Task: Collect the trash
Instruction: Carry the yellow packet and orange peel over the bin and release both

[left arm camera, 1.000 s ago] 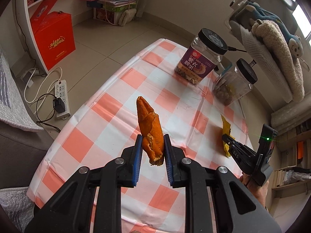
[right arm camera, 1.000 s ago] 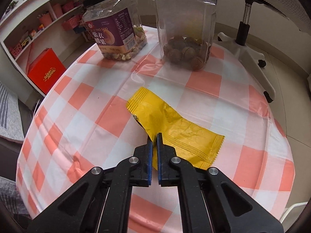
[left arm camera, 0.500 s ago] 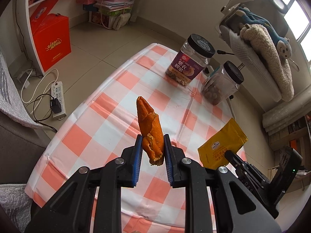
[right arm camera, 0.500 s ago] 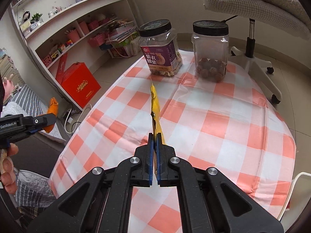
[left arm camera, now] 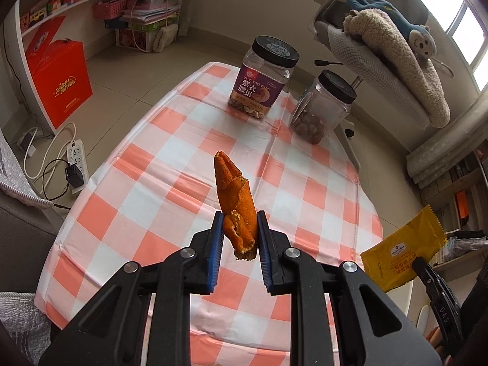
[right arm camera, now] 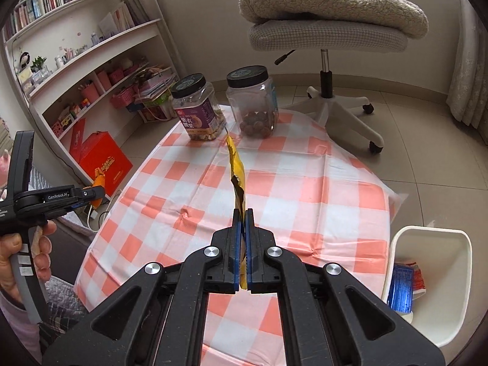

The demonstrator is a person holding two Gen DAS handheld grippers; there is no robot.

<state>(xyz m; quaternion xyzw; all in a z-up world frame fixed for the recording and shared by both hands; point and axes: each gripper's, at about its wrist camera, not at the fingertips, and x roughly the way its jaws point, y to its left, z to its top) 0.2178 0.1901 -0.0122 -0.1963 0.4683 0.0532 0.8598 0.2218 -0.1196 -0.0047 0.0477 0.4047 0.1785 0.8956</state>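
Observation:
My left gripper (left arm camera: pixel 239 231) is shut on an orange peel (left arm camera: pixel 235 201) and holds it upright, high above the checked tablecloth (left arm camera: pixel 183 152). My right gripper (right arm camera: pixel 243 222) is shut on a yellow snack wrapper (right arm camera: pixel 236 177), seen edge-on above the table; the wrapper also shows in the left wrist view (left arm camera: pixel 402 253) at the lower right. The left gripper (right arm camera: pixel 91 196) with the peel shows at the left in the right wrist view. A white trash bin (right arm camera: pixel 433 244) stands on the floor at the table's right, with a red and blue wrapper (right arm camera: pixel 404 286) inside.
A purple-labelled nut jar (left arm camera: pixel 262 82) and a clear jar of round nuts (left arm camera: pixel 323 106) stand at the table's far end. A swivel chair with a fleece (right arm camera: pixel 329 24) is behind. A red box (left arm camera: pixel 61 82), shelves and a power strip (left arm camera: pixel 76 158) are at the left.
The right gripper lifted the yellow wrapper off the table and pulled back and up. The left gripper rose with the peel. The trash bin has come into the right wrist view.

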